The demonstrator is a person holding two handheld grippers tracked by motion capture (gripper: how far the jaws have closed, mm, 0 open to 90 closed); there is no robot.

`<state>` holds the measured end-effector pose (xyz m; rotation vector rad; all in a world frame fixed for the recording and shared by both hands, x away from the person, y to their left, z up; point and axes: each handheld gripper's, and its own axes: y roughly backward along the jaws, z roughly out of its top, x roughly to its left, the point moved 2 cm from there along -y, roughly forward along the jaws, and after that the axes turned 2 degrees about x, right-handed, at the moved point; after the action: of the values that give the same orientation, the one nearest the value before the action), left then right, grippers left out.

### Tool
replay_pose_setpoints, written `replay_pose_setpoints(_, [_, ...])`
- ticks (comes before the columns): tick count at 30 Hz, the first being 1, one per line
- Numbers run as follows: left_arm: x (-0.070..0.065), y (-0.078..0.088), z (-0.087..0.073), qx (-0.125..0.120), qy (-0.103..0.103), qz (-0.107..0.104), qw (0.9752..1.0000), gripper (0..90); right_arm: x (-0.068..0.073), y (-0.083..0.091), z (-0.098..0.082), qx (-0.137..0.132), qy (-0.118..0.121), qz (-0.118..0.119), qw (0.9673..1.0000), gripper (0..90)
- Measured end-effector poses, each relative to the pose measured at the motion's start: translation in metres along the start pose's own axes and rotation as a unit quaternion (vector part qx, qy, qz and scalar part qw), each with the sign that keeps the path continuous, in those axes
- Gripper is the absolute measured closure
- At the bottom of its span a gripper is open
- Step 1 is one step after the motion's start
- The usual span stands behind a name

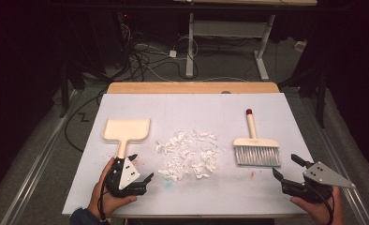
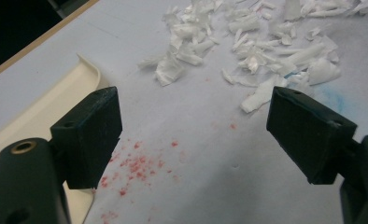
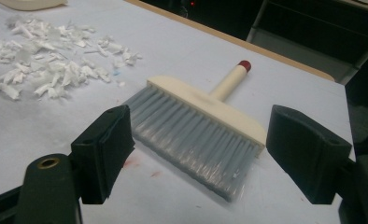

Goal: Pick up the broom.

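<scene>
Left to right across the white tabletop (image 1: 192,101): one cream dustpan (image 1: 125,131) toward the left edge, handle pointing at the near edge; one left gripper (image 1: 142,167) just beside that handle near the near-left corner, jaws spread wide and holding nothing; one loose heap of white paper scraps (image 1: 188,154) at mid-table, too many and too small for a piece count; one cream hand brush (image 1: 256,146) toward the right edge, grey bristles facing the near edge, red-tipped handle pointing at the far edge; one right gripper (image 1: 286,166) near the near-right corner, jaws likewise wide apart and empty, aimed at the bristles in the right gripper view (image 3: 196,135). Also faint red specks (image 2: 135,165) on the surface between the left jaws. Likely risks, as judged from this layout: a grip taken on the soft bristles rather than the block or handle, letting the brush twist or slip; a fast or steep sweep scattering light scraps past the pan or over the table edges; a pan left unsteadied, sliding away under the push and letting scraps pass beneath its lip; a loose hold on the narrow pan handle, tipping the pan.
</scene>
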<state>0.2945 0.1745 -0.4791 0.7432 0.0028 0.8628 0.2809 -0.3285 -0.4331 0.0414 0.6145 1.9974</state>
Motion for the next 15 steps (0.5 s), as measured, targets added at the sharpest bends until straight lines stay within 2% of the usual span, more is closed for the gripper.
replay_pose_setpoints(12, [-0.003, 0.002, -0.004, 0.005, -0.002, -0.003, 1.0, 17.3, 0.006, -0.01, 0.007, 0.001, 0.01, 0.004, 0.9999, 23.2])
replay_pose_setpoints(15, [-0.004, 0.001, -0.004, 0.009, -0.006, -0.004, 0.9999, 17.3, 0.005, -0.02, 0.01, 0.006, 0.009, 0.021, 0.9997, 26.1])
